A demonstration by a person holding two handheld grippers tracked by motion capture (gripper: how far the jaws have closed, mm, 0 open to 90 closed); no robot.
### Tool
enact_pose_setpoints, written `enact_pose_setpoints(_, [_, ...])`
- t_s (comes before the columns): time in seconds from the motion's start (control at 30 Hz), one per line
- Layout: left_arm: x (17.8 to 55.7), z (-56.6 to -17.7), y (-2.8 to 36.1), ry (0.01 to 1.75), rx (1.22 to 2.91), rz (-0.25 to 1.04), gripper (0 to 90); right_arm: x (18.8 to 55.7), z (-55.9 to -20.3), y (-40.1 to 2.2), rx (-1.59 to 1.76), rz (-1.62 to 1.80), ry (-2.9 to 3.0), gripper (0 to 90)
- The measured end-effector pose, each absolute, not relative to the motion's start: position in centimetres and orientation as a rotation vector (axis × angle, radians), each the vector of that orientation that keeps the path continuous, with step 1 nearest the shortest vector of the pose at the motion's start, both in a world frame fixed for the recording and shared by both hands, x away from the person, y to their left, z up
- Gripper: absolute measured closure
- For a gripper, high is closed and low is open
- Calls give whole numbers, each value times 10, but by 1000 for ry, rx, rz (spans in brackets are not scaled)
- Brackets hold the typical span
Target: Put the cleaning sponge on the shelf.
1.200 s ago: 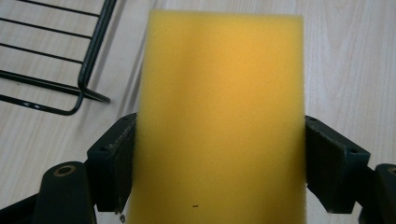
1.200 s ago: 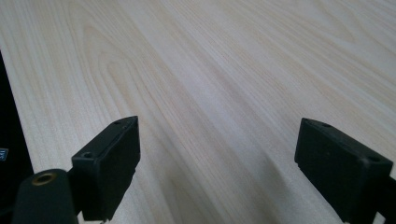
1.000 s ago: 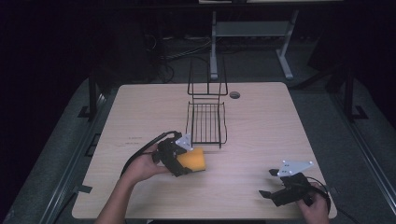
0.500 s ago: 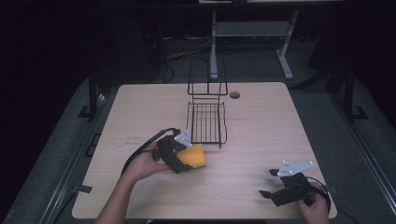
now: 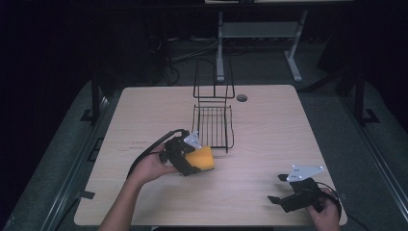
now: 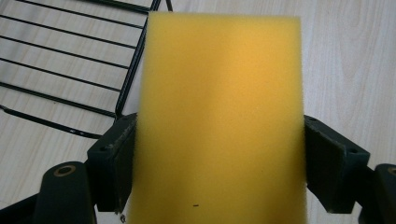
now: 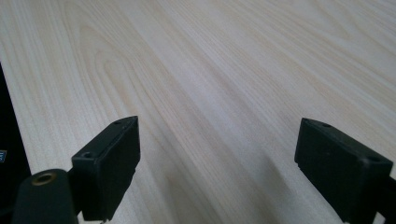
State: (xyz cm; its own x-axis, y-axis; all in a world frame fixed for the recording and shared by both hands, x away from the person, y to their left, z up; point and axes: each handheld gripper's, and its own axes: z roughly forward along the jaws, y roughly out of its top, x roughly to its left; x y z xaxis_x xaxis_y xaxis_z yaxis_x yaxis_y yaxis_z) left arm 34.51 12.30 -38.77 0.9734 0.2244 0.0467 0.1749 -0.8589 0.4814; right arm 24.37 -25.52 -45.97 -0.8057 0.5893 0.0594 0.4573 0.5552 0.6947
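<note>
1. Jaws of the left gripper (image 5: 195, 161) clamp a yellow sponge (image 5: 201, 158), held above the table (image 5: 269, 120) at 6 o'clock from the wire rack (image 5: 212, 126).
2. Left forearm angles toward 1 o'clock.
3. Right gripper (image 5: 278, 188) rests wide apart, holding nothing, at 4 o'clock.
4. Since a second ago, the sponge has edged slightly closer to the rack.

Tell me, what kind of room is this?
Probably a lab or workshop set up for recording, not a home: a bare wooden table in a dark room, cables on the floor behind it, and a person holding a sponge near a wire rack.
</note>
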Motion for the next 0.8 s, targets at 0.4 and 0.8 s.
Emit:
enact_pose_setpoints(0.4, [354, -381, 124, 272, 2641, 134, 212, 244, -460, -257, 903, 1087, 2605, 139])
enact_pose_setpoints(0.8, [367, -368, 117, 225, 2654, 131, 212, 244, -460, -259, 928, 1092, 2589, 138])
